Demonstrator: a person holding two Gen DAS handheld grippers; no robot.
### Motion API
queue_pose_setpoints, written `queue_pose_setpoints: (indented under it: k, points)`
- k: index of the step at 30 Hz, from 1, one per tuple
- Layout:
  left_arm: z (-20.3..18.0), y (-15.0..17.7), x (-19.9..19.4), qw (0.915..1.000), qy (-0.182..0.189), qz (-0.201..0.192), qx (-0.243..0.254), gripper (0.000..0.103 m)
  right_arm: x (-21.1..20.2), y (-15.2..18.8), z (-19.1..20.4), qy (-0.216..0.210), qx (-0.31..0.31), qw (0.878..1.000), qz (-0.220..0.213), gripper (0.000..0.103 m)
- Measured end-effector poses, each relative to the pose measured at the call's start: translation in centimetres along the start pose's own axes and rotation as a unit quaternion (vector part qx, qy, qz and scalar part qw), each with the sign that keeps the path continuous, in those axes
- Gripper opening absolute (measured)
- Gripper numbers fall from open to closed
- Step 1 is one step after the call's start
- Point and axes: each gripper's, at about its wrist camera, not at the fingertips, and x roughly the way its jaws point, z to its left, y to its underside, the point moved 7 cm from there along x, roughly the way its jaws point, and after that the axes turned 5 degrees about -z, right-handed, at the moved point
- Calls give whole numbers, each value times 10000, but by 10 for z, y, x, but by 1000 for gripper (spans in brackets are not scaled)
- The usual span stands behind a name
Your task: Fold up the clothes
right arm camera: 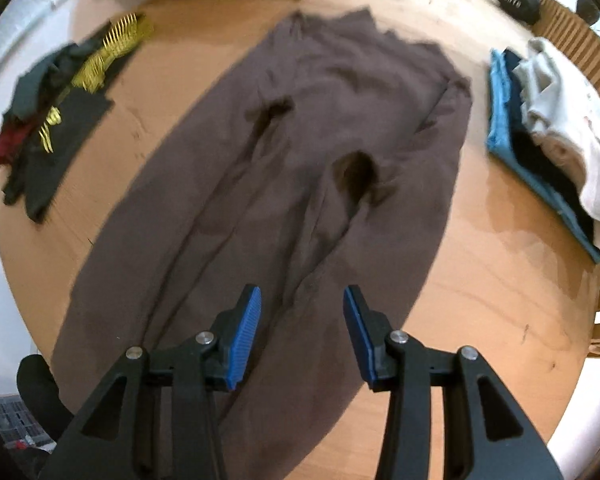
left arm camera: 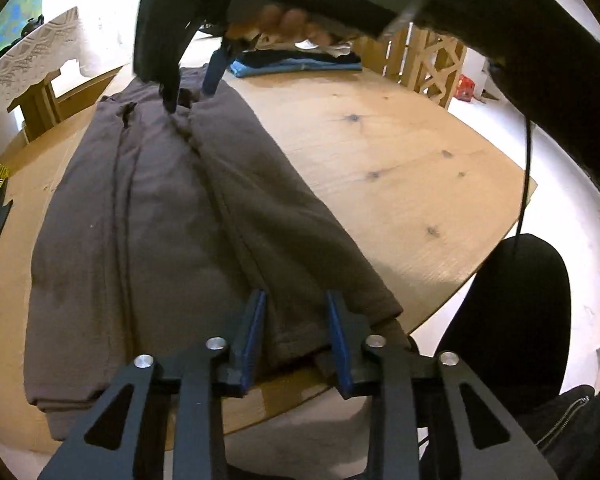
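A brown garment (left arm camera: 160, 220) lies spread lengthwise on the round wooden table (left arm camera: 380, 152), with long creases running down it. My left gripper (left arm camera: 296, 332) is at its near hem, by the table's edge. The hem lies between the blue pads (left arm camera: 256, 332), which stand apart and do not visibly pinch it. At the far end, a person's hand (left arm camera: 288, 20) holds my right gripper (left arm camera: 190, 92) just above the cloth. In the right wrist view this gripper (right arm camera: 302, 336) hovers open over the brown garment (right arm camera: 300, 160), nothing between its pads, and the picture is blurred.
A stack of folded clothes (right arm camera: 540, 140), blue, dark and white, sits at one side of the table (right arm camera: 500, 280). A heap of dark clothes with yellow print (right arm camera: 60, 120) lies at the opposite side. Wooden chairs (left arm camera: 432, 64) stand beyond the table.
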Motion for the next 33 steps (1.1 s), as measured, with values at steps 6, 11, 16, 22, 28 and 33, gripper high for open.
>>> queue_pose_setpoints:
  k: [6,11,16,22,28,33]
  points:
    - [-2,0,-1,10000,32,-70,56,22,16,-2,4,315,-151,9989,308,43]
    - [-3,0,-3,9999,45,-115,74,18,32,1,4,547,-283,9970,473,42]
    - [1,-2,-7,9996,178,-189,-77,14,32,5,-4,512,-147,9978,403,25]
    - [3,-6,-15,9993,190,-306,-120,13,24,4,-14,251,162,9989,351,14]
    - [15,-12,-34,9985,22,-513,-170,13,11,-1,-17,4,429,9988,234,13]
    - [27,-12,-36,9984,-153,-531,-154,13,11,-5,-14,-49,524,9984,198,13]
